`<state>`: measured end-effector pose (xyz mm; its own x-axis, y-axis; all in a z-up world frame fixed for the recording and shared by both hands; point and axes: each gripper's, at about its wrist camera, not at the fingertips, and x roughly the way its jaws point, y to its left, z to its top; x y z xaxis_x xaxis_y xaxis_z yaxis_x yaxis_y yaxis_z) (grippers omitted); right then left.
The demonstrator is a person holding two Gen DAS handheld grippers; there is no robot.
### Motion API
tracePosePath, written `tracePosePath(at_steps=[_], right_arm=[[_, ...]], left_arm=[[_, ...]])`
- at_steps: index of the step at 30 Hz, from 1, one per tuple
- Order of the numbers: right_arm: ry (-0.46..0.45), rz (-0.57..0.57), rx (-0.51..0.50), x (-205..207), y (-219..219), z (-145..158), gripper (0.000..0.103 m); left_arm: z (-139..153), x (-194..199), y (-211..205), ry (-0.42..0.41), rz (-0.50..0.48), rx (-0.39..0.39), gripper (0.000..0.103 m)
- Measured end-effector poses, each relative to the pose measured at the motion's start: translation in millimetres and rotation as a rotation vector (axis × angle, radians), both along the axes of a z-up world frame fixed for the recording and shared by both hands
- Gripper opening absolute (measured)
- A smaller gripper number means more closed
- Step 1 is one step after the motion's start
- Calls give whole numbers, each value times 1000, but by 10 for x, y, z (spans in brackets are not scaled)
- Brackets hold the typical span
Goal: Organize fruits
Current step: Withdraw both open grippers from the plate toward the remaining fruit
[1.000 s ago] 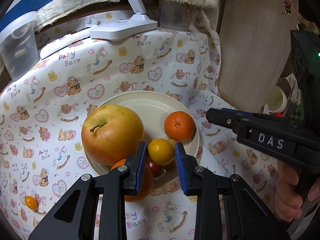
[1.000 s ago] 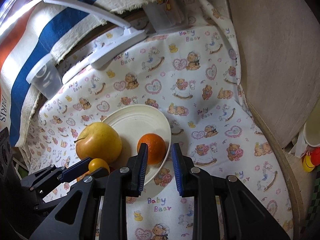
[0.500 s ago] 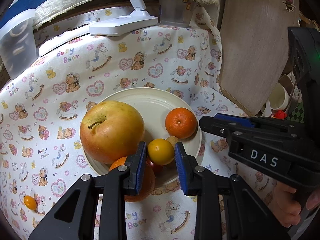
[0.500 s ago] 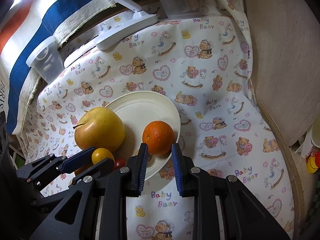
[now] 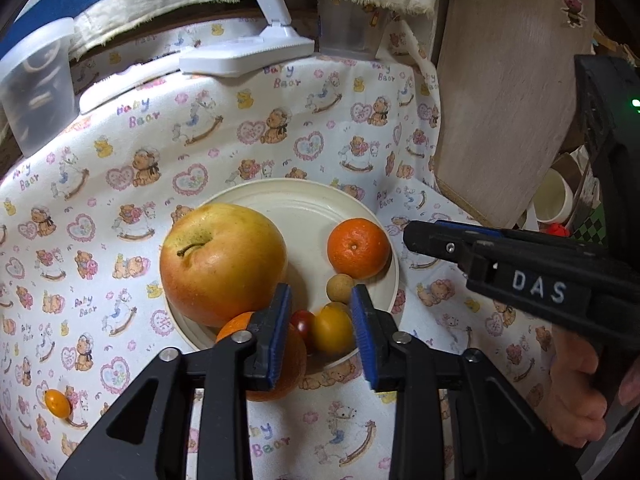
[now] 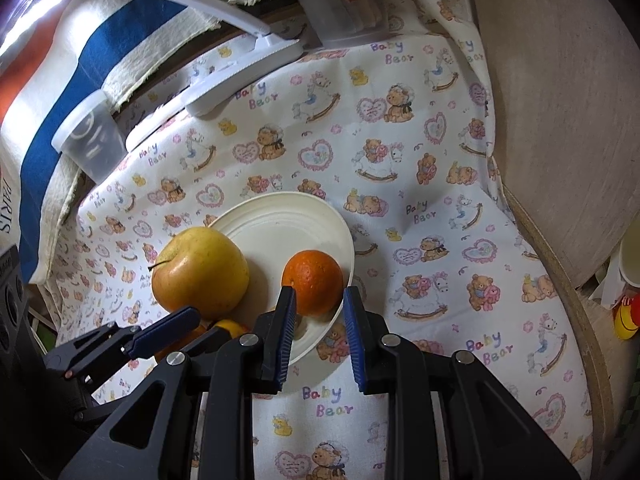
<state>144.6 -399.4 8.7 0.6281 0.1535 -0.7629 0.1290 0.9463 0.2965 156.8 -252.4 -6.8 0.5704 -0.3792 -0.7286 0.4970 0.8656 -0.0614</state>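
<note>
A cream plate (image 5: 304, 216) holds a big apple (image 5: 222, 262), a mandarin (image 5: 358, 248), a small tan ball fruit (image 5: 340, 288), a red cherry tomato (image 5: 302, 324) and a yellow tomato (image 5: 332, 328). My left gripper (image 5: 320, 332) is open, its jaws astride the yellow tomato, which rests on the plate's near rim. An orange (image 5: 276, 364) lies under the left jaw. My right gripper (image 6: 318, 336) is open and empty, just short of the mandarin (image 6: 312, 282) above the plate rim (image 6: 320, 344).
A small orange tomato (image 5: 57, 403) lies on the cloth at near left. A white desk lamp (image 5: 248, 54) and a clear plastic cup (image 5: 36, 92) stand at the back. A wooden board (image 5: 508, 92) leans at right.
The yellow tomato has dropped from my left gripper's jaws onto the plate; the jaws have opened wider. The tan ball fruit now shows. My right gripper has moved closer to the mandarin.
</note>
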Motion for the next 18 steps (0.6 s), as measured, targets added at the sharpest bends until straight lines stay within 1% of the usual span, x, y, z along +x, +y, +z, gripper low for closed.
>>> tracePosePath(at_steps=[2,6,9,12,13,14,18], right_arm=[[-2,-1,5,-1,-10,5,25],[-16,9,21,-8,2,21,25],[-42,21,22,-39,44,59,25],[-75,21,-14,-105,114,131,25],[-104,7,-60,-166,165,194,25],[-130,8,-82,-208,203,246,25],[-214,58,-100,-364,370,414,25]], left_arm=[[51,-30,35,-25,10,2,37],[189,-100,162,-60,23,-23,38],[314,-190,300,-105,42,-36,42],[439,-307,449,-166,65,-33,45],[476,-350,497,-188,78,-25,45],[508,-396,549,-213,98,-10,45],[629,-559,754,-290,133,22,46]])
